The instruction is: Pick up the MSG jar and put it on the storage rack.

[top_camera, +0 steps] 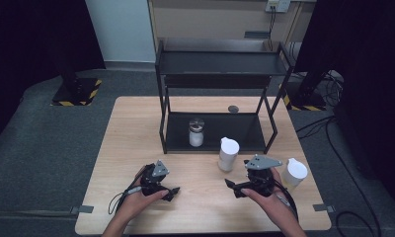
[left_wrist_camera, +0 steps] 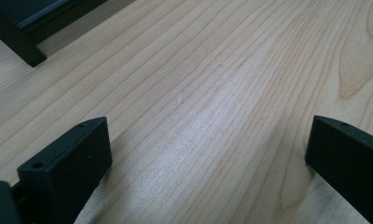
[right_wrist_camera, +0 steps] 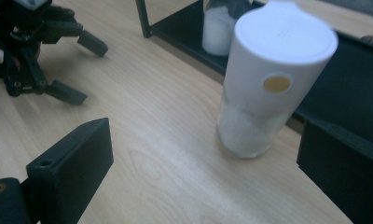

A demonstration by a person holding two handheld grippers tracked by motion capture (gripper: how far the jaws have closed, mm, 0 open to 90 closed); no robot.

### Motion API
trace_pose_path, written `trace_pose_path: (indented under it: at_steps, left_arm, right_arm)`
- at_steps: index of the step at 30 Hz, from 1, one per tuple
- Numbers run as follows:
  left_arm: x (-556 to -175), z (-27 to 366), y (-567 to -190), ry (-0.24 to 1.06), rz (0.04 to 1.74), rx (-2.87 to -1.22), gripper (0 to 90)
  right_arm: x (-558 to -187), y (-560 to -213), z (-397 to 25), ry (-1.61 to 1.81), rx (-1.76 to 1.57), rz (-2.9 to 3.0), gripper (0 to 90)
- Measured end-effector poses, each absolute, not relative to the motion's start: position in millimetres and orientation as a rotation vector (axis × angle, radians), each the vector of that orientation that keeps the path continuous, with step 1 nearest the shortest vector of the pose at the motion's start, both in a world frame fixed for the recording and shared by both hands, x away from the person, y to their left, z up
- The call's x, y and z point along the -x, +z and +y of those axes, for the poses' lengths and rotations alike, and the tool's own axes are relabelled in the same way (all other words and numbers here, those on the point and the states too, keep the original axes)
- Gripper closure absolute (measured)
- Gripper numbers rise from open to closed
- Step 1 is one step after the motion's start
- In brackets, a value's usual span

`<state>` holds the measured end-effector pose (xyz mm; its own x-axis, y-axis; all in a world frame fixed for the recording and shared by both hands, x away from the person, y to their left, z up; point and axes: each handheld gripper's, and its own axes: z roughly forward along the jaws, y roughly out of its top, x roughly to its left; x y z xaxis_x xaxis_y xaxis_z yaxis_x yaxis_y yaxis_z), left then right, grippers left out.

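**Right gripper nearest the middle canister; both grippers empty**

Wooden table [top_camera: 136, 128], set on grey carpet between dark curtains, carries a black two-tier rack [top_camera: 220, 74] at its far half. On the rack's bottom shelf stands a small jar [top_camera: 196, 132] of white powder with a dark lid.

Two white canisters stand upright on the table in front of the rack. The middle canister [top_camera: 228, 154] sits just off the rack's front edge, right of centre. The second canister [top_camera: 294, 173] stands near the right edge of the table, close beside the person's right hand.

The left gripper [top_camera: 174, 191] lies low over bare wood on the near left, jaws wide apart and holding nothing; the left gripper view confirms plain tabletop between them. The right gripper [top_camera: 233, 186] is likewise wide open and empty.

Key relation: the middle canister [right_wrist_camera: 268, 79] lies ahead of the right gripper and toward its right jaw, not yet between the jaws, with clear wood in between. Its long axis is vertical, lid up, white contents showing at its clear base. The right gripper is plainly the nearer one; the left gripper [right_wrist_camera: 77, 70] sits well apart across the table.

Judgement: a forward approach with a slight shift toward the canister would bring the jaws astride its body. The rack edge close behind leaves little overrun.
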<state>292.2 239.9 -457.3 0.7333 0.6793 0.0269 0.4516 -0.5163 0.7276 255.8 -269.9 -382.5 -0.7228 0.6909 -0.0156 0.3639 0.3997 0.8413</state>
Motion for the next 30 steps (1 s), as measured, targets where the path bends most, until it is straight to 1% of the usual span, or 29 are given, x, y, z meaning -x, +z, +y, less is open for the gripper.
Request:
trace_pose_path:
  at_steps: [15,30]
  left_arm:
    - [-292,240,-457,0.402,0.849,-2.204,0.0]
    - [-292,240,-457,0.402,0.849,-2.204,0.0]
  right_arm:
    - [-273,-387,-259,1.244,-0.914,2.259,3.7]
    - [-294,-396,-250,1.182,-0.999,2.249,4.2]
